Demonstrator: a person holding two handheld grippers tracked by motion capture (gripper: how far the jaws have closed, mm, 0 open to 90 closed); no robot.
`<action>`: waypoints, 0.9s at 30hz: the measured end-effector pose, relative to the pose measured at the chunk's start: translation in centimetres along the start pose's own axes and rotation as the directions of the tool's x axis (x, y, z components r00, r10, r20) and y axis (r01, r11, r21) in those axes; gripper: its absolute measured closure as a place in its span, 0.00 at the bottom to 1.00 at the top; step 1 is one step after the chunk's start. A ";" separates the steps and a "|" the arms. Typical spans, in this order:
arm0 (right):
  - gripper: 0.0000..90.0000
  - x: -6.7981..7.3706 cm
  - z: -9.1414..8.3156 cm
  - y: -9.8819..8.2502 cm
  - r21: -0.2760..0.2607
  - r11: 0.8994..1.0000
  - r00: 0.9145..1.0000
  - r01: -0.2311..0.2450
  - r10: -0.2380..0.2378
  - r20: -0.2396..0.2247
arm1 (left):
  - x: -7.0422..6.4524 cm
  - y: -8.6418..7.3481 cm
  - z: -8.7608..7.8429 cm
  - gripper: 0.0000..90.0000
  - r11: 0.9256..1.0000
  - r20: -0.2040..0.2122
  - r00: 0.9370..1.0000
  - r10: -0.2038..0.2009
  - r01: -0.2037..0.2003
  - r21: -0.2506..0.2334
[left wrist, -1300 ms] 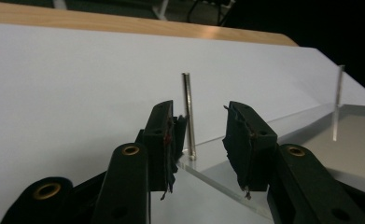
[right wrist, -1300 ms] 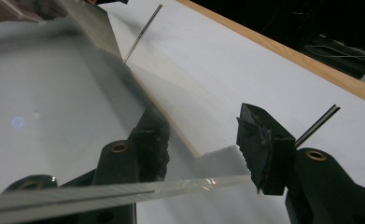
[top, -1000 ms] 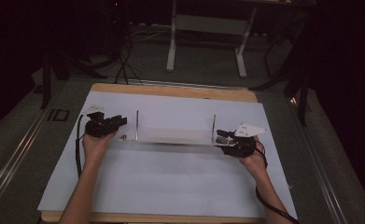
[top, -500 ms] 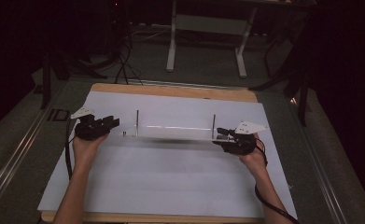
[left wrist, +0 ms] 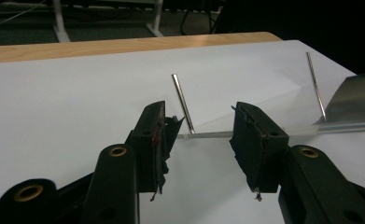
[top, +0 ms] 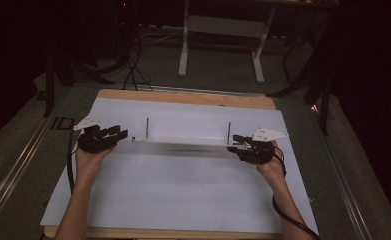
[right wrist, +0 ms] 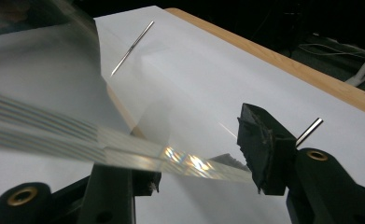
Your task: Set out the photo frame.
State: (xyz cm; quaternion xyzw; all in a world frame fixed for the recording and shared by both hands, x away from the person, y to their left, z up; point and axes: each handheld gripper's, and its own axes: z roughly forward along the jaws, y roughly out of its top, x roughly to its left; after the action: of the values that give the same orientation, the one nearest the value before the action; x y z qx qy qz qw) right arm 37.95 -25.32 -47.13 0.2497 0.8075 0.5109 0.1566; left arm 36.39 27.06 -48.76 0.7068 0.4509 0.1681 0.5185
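White sheet (top: 183,190) – wooden table (top: 193,97) – black grippers.

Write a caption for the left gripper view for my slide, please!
Open left gripper faces a clear sheet with two thin metal pins on the white table.

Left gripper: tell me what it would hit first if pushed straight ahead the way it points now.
Probably the near metal pin, standing just beyond the open left gripper, with the end of the clear strip at its foot. Depth is hard to judge; the jaws might pass either side of the pin.
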 end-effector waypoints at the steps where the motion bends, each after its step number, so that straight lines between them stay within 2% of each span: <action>1: 0.57 0.0 0.0 0.0 0.000 1.000 1.000 -0.001 0.001 0.001 | -0.1 0.0 0.0 0.60 1.000 0.007 1.000 0.002 -0.002 -0.001; 4: 0.57 -0.1 0.0 0.1 -0.004 1.000 1.000 -0.006 0.006 0.002 | -0.2 0.0 0.0 0.59 1.000 0.022 1.000 0.012 -0.012 -0.009; 7: 0.57 -0.2 0.1 0.2 -0.007 1.000 1.000 -0.006 0.006 0.004 | -0.4 0.0 0.2 0.58 0.999 0.029 0.999 0.040 -0.040 -0.004; 12: 0.57 -0.3 0.1 0.4 -0.011 1.000 1.000 -0.012 0.012 0.007 | -0.7 -0.1 0.4 0.58 0.998 0.035 0.998 0.056 -0.057 0.005; 23: 0.56 -0.6 0.2 0.7 -0.021 0.999 0.999 -0.027 0.028 0.023 | -1.3 0.3 0.3 0.56 0.995 0.060 0.993 0.100 -0.099 -0.009; 27: 0.56 -0.6 0.3 0.8 -0.024 0.999 0.999 -0.030 0.030 0.028 | -1.4 0.4 0.4 0.56 0.995 0.065 0.993 0.103 -0.103 -0.012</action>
State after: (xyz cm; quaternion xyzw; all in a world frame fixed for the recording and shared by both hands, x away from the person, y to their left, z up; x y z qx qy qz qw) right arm 38.78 -25.18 -46.55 0.2672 0.7954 0.5190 0.1633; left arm 36.10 25.63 -48.25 0.7322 0.3959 0.1733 0.5264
